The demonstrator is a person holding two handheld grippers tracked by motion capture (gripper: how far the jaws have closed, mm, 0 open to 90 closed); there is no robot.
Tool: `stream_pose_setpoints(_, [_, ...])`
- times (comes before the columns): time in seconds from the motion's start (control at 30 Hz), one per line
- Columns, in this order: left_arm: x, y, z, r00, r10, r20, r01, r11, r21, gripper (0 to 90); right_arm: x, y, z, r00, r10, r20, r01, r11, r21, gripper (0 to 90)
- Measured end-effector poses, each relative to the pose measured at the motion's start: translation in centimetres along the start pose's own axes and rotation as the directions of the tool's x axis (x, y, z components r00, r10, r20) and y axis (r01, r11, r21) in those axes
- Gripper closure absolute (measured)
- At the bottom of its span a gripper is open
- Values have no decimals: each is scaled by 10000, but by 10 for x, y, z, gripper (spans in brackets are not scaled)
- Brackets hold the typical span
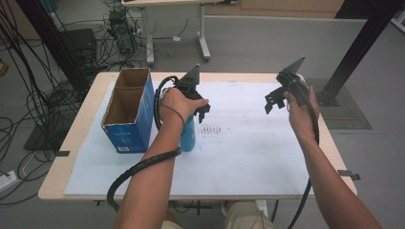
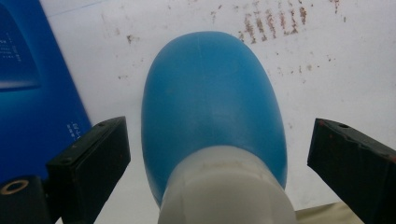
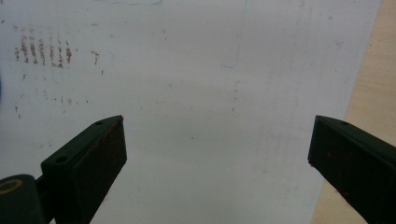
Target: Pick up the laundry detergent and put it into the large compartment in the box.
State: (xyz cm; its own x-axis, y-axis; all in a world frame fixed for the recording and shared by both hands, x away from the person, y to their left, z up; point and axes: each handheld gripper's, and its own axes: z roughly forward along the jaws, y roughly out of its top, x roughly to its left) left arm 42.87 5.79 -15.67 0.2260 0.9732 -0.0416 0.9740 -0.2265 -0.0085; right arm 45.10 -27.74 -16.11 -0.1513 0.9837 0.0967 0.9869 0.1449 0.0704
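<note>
Blue bottle (image 2: 212,102) with a white cap (image 2: 226,186) stands just beside the blue cardboard box (image 1: 129,112) on the white mat (image 1: 248,152). Left gripper (image 2: 217,154) hangs over it, jaws spread wide on either side, touching nothing. Right gripper (image 3: 217,149), well apart from the box, gapes wide and empty above the mat.

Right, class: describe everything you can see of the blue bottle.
The blue bottle looks like smooth matte plastic, with a rounded oval body and a white cap. It stands upright on the white sheet, right beside the blue box. The left tongs are open around its neck, jaws clear of it.
</note>
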Motion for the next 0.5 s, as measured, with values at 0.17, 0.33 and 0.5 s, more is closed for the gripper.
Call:
stream_pose_setpoints(0.17, [-1, 0, 2, 10000, 12, 15, -12, 10000, 25, 62, -1, 0, 0, 10000, 17, -3, -17, 10000, 7, 43])
stream_pose_setpoints(0.33, [-2, 1, 4, 10000, 6, -7, -6, 10000, 47, 62, -1, 0, 1, 10000, 33, -14, -33, 10000, 9, 44])
stream_pose_setpoints(0.5, [-2, 1, 3, 10000, 9, -27, -9, 10000, 32, 62, -1, 0, 0, 10000, 20, -12, -21, 10000, -7, 44])
